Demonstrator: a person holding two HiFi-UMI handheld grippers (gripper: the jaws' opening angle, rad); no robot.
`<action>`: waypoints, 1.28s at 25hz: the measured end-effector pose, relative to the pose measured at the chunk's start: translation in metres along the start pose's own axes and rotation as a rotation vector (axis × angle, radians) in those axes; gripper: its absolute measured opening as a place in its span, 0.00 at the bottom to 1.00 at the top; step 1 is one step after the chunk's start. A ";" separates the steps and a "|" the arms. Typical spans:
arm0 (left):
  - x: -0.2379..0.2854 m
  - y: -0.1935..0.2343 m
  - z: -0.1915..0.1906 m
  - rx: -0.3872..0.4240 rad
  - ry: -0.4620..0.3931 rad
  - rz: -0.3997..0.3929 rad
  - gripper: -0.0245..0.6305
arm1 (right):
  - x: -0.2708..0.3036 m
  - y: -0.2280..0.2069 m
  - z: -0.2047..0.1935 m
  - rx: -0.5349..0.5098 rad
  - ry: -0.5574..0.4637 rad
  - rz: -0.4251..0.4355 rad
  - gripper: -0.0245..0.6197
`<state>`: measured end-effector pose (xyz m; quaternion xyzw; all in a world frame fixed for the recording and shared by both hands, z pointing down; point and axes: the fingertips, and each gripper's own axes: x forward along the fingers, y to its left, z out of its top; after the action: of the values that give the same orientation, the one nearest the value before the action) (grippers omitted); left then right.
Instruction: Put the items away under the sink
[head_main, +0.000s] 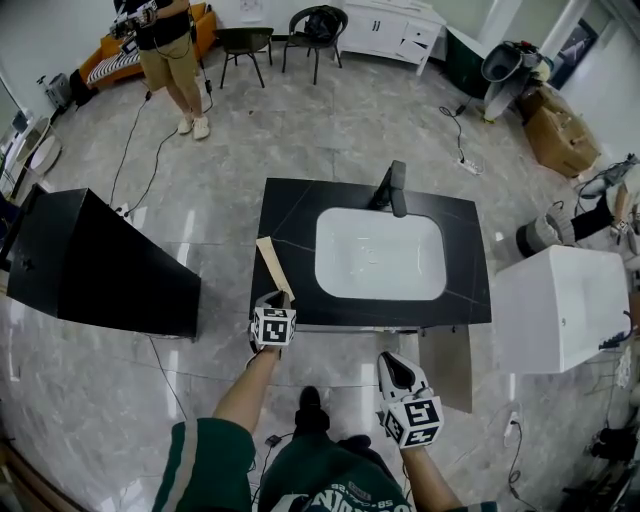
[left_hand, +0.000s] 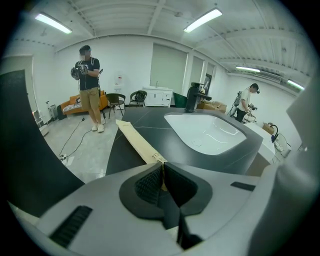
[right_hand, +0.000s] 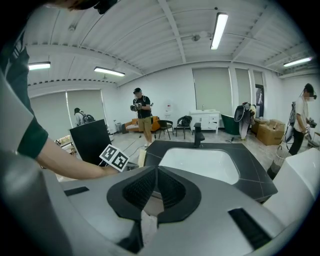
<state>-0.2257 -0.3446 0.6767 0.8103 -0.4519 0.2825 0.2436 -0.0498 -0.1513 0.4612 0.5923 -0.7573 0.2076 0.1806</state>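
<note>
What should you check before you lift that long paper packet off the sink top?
1. Left tool pinching the near end of the long paper packet: ok.
2. Right tool free to help: ok, shut with nothing in it.
3. Packet clear of the faucet and basin: ok, it lies along the countertop's left edge.
4. Cupboard under the sink open: cannot tell; a panel juts out below the front edge and may be its door.
5. Packet will stay level when lifted: cannot tell; it is held at one end only.
</note>
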 end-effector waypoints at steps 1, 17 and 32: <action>-0.003 -0.004 -0.001 0.004 -0.005 -0.010 0.07 | -0.002 0.002 0.000 0.000 -0.002 0.000 0.10; -0.059 -0.085 0.018 0.094 -0.089 -0.104 0.05 | -0.053 0.001 -0.015 0.034 -0.047 -0.022 0.10; -0.138 -0.264 0.013 0.221 -0.153 -0.220 0.05 | -0.162 -0.045 -0.042 0.070 -0.138 -0.019 0.10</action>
<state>-0.0526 -0.1459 0.5374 0.8958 -0.3440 0.2397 0.1475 0.0329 -0.0058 0.4173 0.6182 -0.7546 0.1910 0.1093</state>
